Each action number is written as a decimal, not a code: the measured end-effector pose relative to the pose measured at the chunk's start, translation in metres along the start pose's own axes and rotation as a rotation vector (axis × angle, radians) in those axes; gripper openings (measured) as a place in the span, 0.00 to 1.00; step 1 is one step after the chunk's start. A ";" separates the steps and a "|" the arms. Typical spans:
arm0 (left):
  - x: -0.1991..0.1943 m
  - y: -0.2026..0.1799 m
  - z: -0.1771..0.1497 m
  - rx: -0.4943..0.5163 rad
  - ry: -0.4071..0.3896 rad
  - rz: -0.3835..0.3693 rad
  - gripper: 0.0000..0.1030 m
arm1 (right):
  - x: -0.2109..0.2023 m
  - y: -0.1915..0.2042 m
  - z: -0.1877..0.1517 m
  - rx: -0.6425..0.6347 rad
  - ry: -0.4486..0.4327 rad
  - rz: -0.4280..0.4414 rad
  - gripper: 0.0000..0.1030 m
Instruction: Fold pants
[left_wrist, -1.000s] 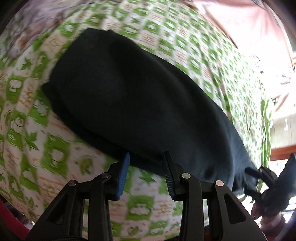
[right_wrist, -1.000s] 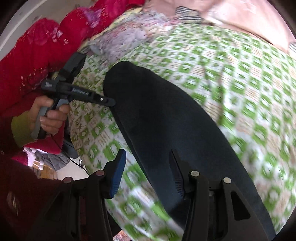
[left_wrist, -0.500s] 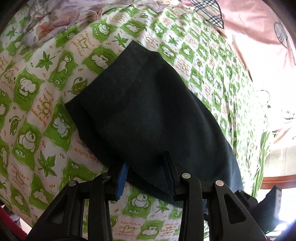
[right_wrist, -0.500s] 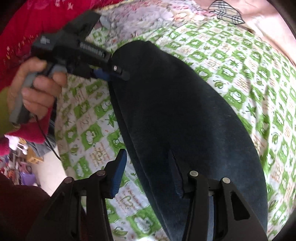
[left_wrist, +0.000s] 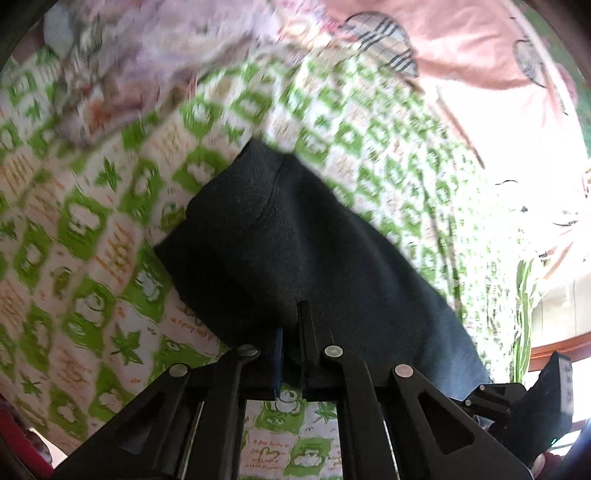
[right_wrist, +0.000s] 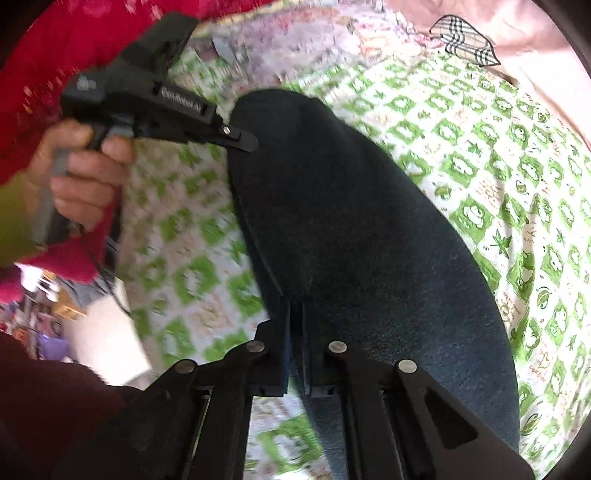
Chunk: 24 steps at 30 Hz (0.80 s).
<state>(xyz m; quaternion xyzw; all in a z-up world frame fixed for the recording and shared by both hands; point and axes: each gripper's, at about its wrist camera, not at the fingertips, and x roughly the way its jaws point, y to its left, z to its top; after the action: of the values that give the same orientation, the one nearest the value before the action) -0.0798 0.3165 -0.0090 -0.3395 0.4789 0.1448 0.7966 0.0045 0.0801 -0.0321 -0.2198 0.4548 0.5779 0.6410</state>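
Note:
Dark navy pants lie folded lengthwise on a green-and-white patterned sheet. My left gripper is shut on the near edge of the pants close to one end. In the right wrist view the pants run away from the camera, and my right gripper is shut on their near edge. The left gripper shows there too, held by a hand at the far end of the pants. The right gripper body shows at the lower right of the left wrist view.
A pink cover with plaid patches lies at the far side of the bed. A pale flowered cloth is bunched at the far left. A red garment and a cluttered floor show at the left.
Both grippers were open around the pants' edge and have closed on it. The cameras have moved and the sheet is blurred.

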 end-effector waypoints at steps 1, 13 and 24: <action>-0.006 -0.001 -0.001 0.008 -0.009 -0.008 0.04 | -0.002 0.002 0.000 -0.002 -0.002 0.005 0.06; 0.023 0.016 -0.019 -0.017 0.054 0.076 0.11 | 0.026 -0.001 -0.009 0.064 0.088 0.038 0.12; 0.005 0.032 -0.015 -0.088 0.038 0.111 0.41 | -0.028 -0.086 0.006 0.438 -0.105 0.046 0.32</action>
<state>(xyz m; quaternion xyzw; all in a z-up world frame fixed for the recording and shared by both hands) -0.1055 0.3290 -0.0306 -0.3500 0.5049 0.2032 0.7624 0.0893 0.0495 -0.0271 -0.0346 0.5405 0.4907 0.6826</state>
